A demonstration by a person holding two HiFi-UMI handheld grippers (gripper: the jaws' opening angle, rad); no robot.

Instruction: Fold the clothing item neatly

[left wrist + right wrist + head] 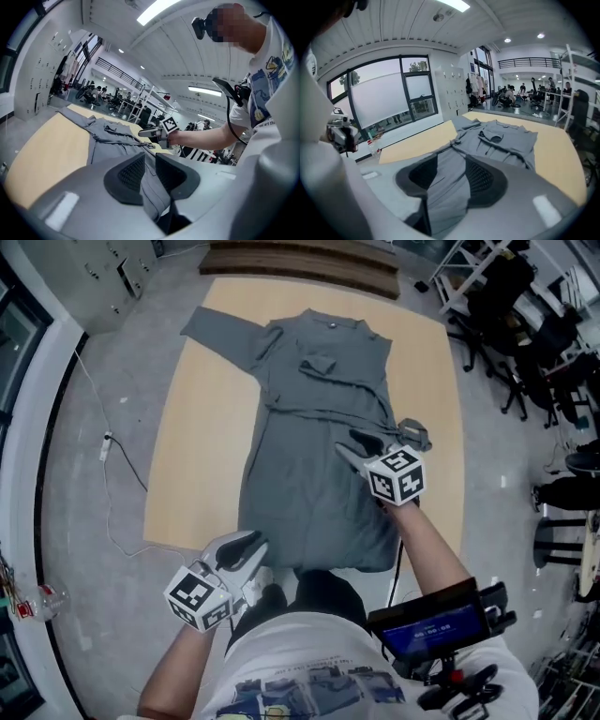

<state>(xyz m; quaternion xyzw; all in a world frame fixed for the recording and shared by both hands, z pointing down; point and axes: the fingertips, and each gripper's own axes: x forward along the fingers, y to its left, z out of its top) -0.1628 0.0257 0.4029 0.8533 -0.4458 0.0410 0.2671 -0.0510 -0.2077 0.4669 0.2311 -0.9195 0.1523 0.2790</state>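
the table carries the grey garment, spread flat with its long axis running near to far, collar at the far end. the left claw is at the near left hem corner, narrowed onto a pinch of fabric. the right claw hovers over the right waist, jaws apart, gripping nothing.

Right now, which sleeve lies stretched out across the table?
The sleeve at the head view's left, spread out flat sideways; the other sleeve lies folded over the chest.
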